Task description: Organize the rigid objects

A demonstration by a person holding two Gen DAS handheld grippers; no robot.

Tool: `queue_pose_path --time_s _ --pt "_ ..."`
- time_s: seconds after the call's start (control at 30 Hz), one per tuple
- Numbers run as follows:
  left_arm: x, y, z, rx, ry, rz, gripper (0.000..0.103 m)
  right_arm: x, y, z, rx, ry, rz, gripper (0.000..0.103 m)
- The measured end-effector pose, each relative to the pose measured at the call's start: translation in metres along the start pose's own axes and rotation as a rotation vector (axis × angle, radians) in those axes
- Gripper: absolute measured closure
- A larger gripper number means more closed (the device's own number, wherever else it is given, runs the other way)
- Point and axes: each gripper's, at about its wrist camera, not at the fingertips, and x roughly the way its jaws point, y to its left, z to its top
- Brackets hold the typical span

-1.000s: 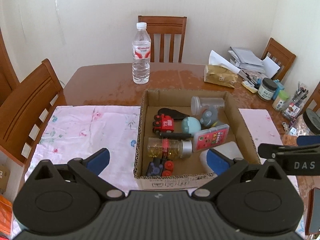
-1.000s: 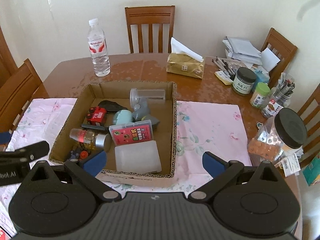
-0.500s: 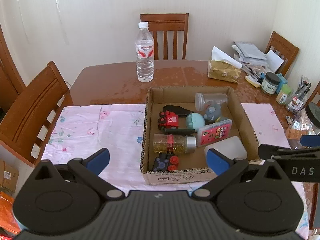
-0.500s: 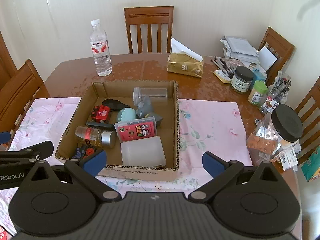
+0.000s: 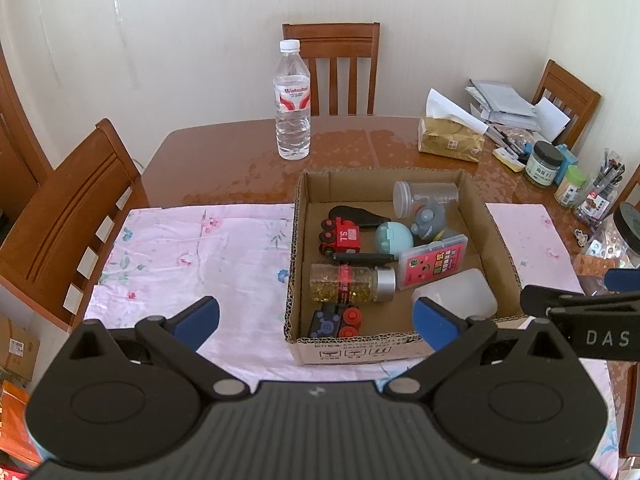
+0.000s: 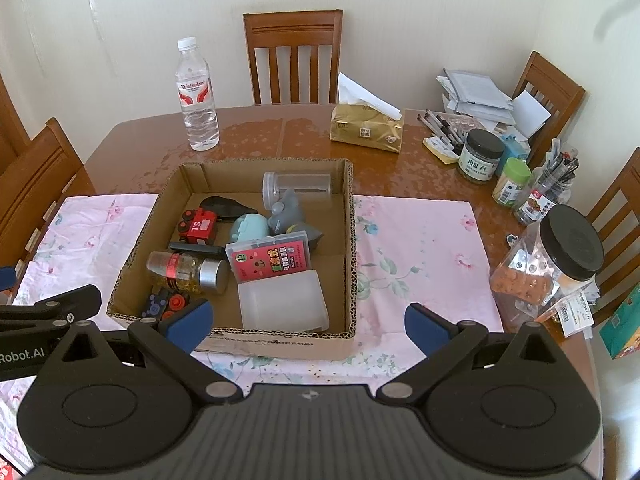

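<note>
Both views pulled back; cardboard box [image 5: 390,346] ahead below left hand-held gripper [image 5: 316,320], right hand-held gripper [image 6: 307,320], both wide, empty.

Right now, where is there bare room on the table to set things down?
Two patches: the pink floral cloth left of the brown cardboard box, and the cloth right of the box, up to the black-lidded clear plastic jar. The box itself and the table's right edge by the green-lidded jars are crowded.

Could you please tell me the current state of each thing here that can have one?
left gripper: jaws open, empty
right gripper: jaws open, empty
cardboard box: open-topped, holding toys
water bottle: upright, capped
gold-flake jar: lying down, capped
black-lidded jar: closed
</note>
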Motion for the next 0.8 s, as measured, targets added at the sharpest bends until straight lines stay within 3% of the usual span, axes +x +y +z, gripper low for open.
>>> queue_pose_path --time_s 0.8 --pt "-0.0029 -0.0070 0.0036 0.010 0.002 0.050 0.001 0.0020 -0.0013 0.0025 0.004 0.010 0.010 0.000"
